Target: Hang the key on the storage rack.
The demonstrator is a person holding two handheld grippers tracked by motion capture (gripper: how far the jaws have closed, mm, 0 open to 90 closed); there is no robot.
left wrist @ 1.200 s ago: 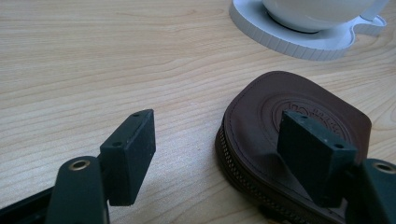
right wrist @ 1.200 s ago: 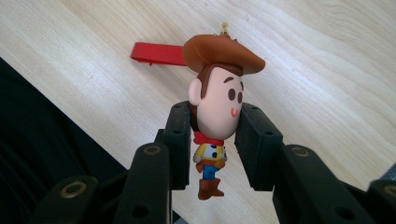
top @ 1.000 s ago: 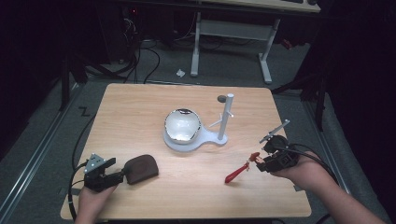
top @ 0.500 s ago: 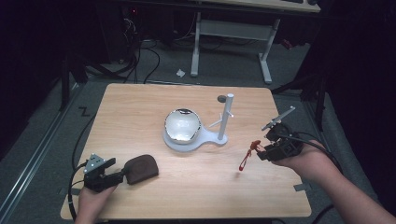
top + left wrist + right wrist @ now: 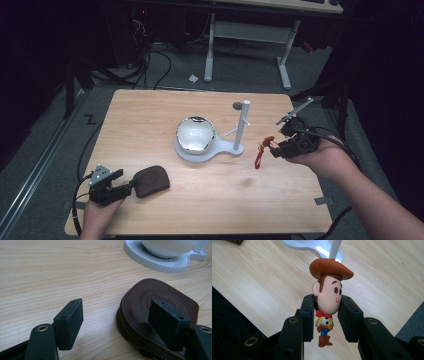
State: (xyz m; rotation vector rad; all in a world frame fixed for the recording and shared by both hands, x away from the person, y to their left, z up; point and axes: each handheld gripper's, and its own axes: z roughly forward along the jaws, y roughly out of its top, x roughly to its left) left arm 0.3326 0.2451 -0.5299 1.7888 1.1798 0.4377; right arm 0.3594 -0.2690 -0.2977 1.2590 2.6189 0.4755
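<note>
cowboy figure [image 5: 327,305] clamped in right gripper [image 5: 325,315]; high view adds red strap [image 5: 260,152].

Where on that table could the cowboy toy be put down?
Bare wood lies along the table's far edge behind the bowl, down the left between bowl and pouch, and across the near middle and right, below the toy. It is crowded around the white stand and by the pouch.
</note>
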